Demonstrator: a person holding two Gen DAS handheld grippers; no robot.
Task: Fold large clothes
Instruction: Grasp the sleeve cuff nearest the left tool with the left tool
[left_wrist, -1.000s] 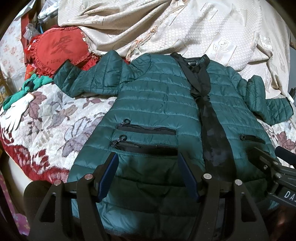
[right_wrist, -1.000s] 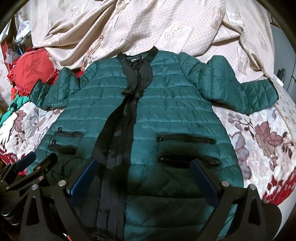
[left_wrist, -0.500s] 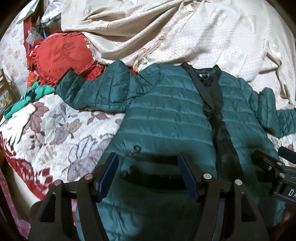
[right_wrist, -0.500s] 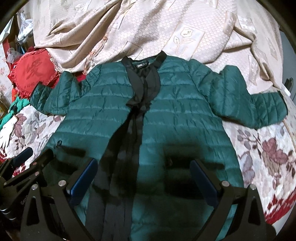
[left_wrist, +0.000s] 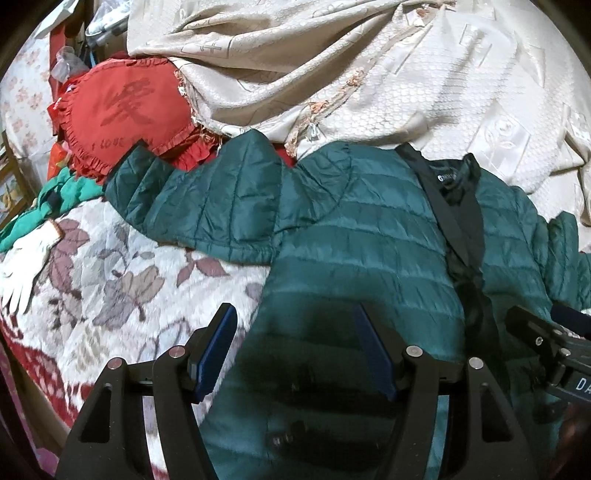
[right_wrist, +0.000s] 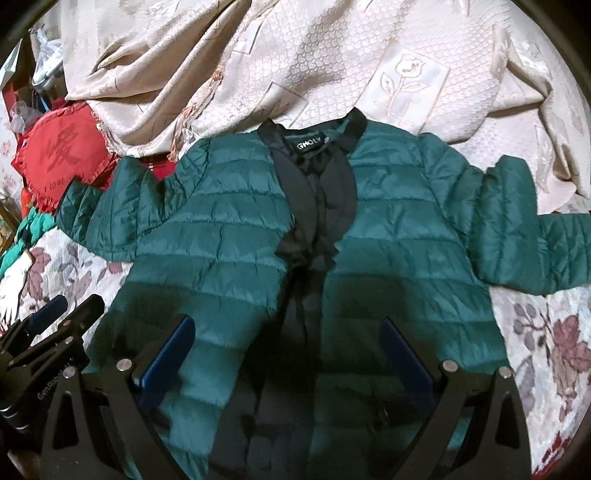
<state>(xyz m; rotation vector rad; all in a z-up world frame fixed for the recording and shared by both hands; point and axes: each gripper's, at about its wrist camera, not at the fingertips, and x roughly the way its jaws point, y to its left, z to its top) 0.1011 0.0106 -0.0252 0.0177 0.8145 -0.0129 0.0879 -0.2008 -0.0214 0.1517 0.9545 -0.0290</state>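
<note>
A dark green quilted jacket (left_wrist: 362, 236) with a black front band lies spread face up on the bed, sleeves out to both sides; it also shows in the right wrist view (right_wrist: 236, 236). My left gripper (left_wrist: 295, 332) is open and empty over the jacket's left body near its side edge. My right gripper (right_wrist: 286, 343) is open and empty over the jacket's middle, astride the black band (right_wrist: 314, 206). The left gripper (right_wrist: 48, 325) shows at the right view's lower left, and the right gripper's tip (left_wrist: 546, 332) at the left view's right edge.
A floral bedspread (left_wrist: 110, 280) lies under the jacket. A crumpled beige cover (left_wrist: 369, 62) is piled behind the collar. A red heart-shaped cushion (left_wrist: 122, 110), a green cloth (left_wrist: 48, 206) and a white glove (left_wrist: 26, 266) lie left.
Both grippers have moved forward up the jacket toward the collar. The zip pockets have slid out of sight beneath them. Both stay open.
</note>
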